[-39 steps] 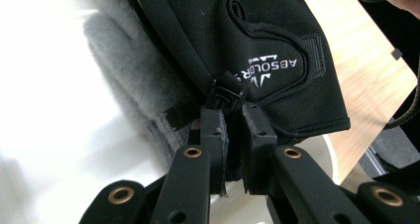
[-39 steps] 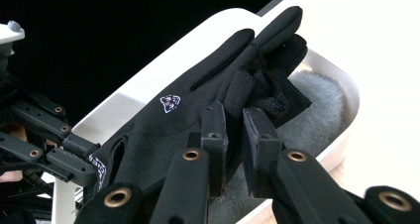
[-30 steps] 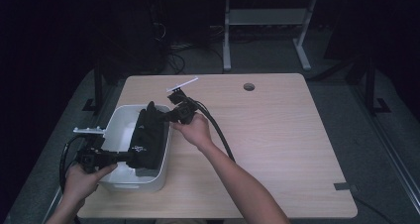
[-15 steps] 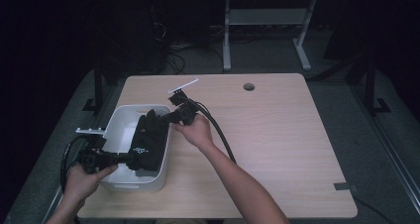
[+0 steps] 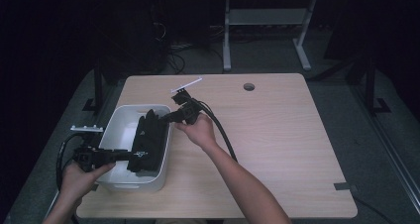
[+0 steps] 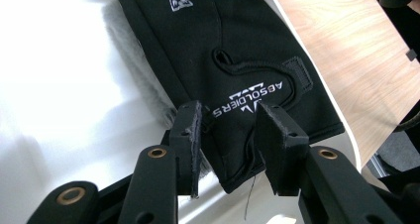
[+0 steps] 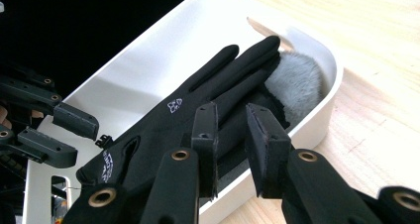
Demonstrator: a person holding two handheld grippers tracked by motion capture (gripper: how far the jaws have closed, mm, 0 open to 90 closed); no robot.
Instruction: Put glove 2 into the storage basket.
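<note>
Glove (image 5: 148,137) drapes over white bin (image 5: 116,122) rim, grey fur (image 7: 297,83) beneath.

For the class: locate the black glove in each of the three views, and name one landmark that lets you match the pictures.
High view: the black glove lies left of centre, in the white bin.
Left gripper view: it fills the upper middle, cuff nearest the jaws.
Right gripper view: it runs diagonally through the centre, fingertips toward the upper right.
Shared landmark: the white bin's rim beside the wooden table.
</note>
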